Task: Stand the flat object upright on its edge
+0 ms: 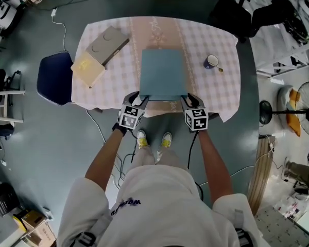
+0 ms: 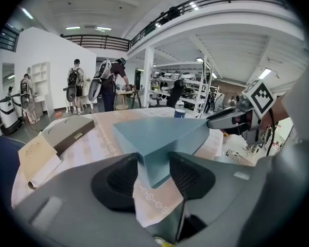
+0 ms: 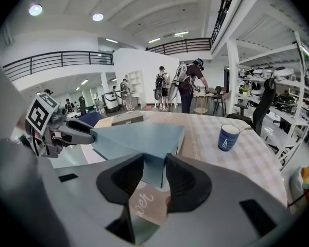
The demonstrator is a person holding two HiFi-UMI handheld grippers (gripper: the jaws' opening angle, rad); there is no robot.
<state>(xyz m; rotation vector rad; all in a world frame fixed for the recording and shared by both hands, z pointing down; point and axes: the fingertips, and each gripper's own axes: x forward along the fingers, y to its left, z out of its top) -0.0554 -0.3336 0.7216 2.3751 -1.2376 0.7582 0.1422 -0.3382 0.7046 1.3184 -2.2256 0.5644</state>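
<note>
A flat teal-blue box (image 1: 162, 73) lies on the checked tablecloth (image 1: 216, 86), its near edge at the table's front. My left gripper (image 1: 136, 103) is shut on the box's near left corner (image 2: 153, 161); its dark pads press both faces. At the near right corner (image 3: 154, 170), my right gripper (image 1: 189, 105) is shut on the box in the same way. In the left gripper view the near edge looks raised a little off the cloth. Each gripper view shows the other gripper at the box's opposite corner.
A grey flat box (image 1: 109, 43) and a tan book (image 1: 87, 68) lie at the table's back left. A blue mug (image 1: 211, 62) stands at the right. A dark blue chair (image 1: 54, 77) is left of the table. People stand far behind the table.
</note>
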